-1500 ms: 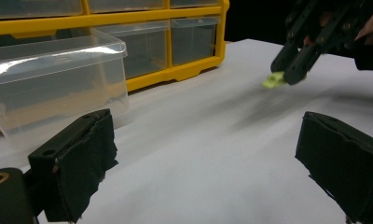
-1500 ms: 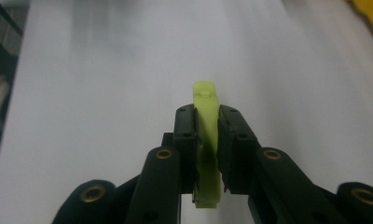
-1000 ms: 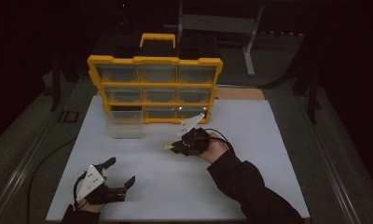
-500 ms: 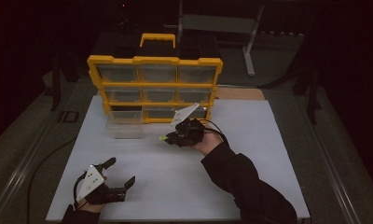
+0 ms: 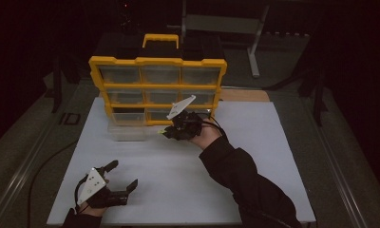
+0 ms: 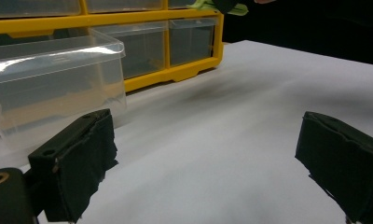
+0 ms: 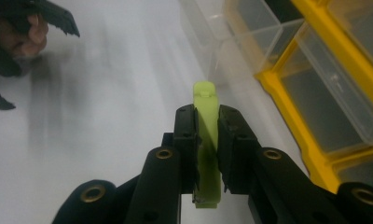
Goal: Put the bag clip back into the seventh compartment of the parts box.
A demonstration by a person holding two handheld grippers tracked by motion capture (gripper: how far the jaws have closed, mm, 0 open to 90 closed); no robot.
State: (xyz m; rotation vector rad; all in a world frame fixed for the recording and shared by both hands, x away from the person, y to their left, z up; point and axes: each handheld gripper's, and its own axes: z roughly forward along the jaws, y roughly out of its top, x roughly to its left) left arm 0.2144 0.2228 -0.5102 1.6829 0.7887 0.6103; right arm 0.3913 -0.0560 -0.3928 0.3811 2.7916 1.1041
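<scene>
The right gripper point(image 7: 206, 133) has its fingers closed tight on a thin lime-green piece point(image 7: 207, 140), held above the white counter point(image 5: 178, 171) just at 6 o'clock of the yellow drawer organizer point(image 5: 157, 90). A clear drawer point(image 5: 127, 128) stands on the counter before the organizer's lower-left bay. At 7 o'clock, the left gripper point(image 5: 124, 175) rests with fingers wide apart, holding nothing.
</scene>
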